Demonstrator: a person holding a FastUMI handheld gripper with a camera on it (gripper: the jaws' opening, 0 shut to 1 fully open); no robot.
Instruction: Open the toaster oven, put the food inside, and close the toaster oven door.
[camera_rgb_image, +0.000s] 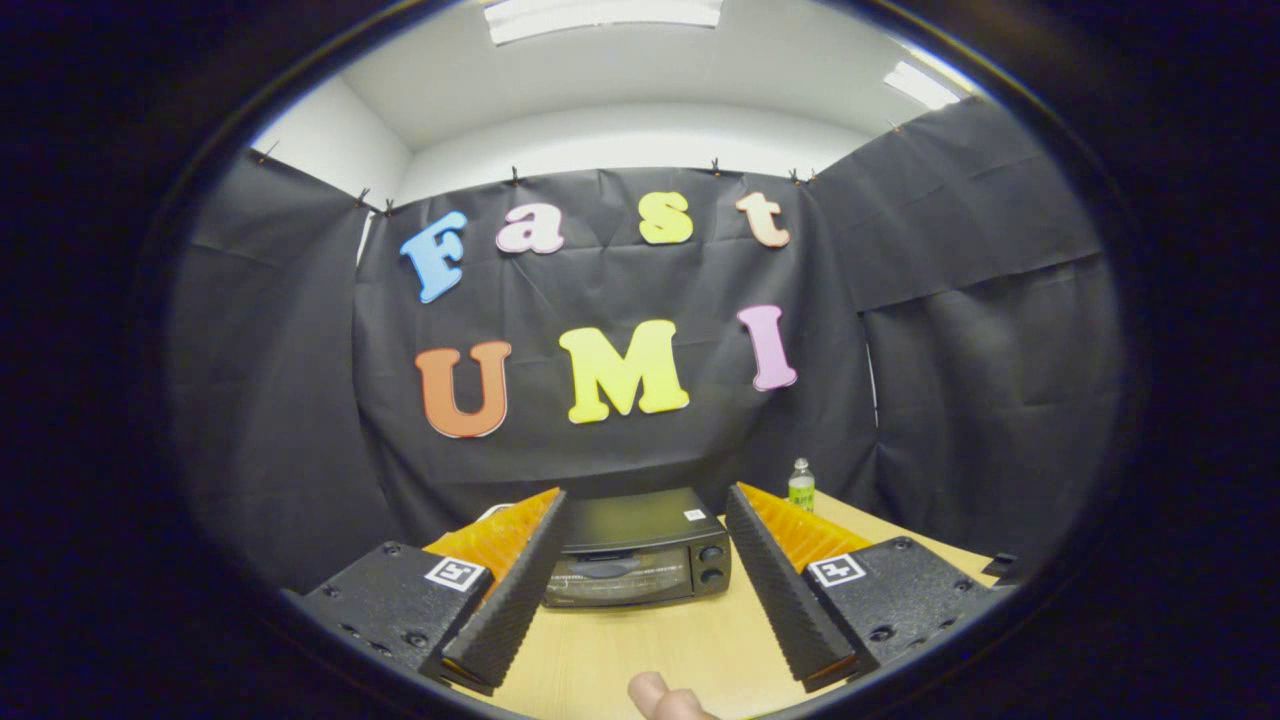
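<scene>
gripper view | your gripper (640, 590) spread wide, holding nothing | toaster oven (640, 552) dead ahead on table (640, 650), far side, seen btwn fingers, door shut, long axis left-right | bottle (801, 485) far right | food: can't tell where | fingertip (660, 697) near edge

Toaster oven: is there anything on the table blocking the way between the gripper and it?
Nothing visible blocks it. The hand-held gripper has its fingers open, and the toaster oven, door closed, sits beyond them across bare table. A small bottle stands off beside the oven, out of the path. A fingertip shows near the gripper.
</scene>
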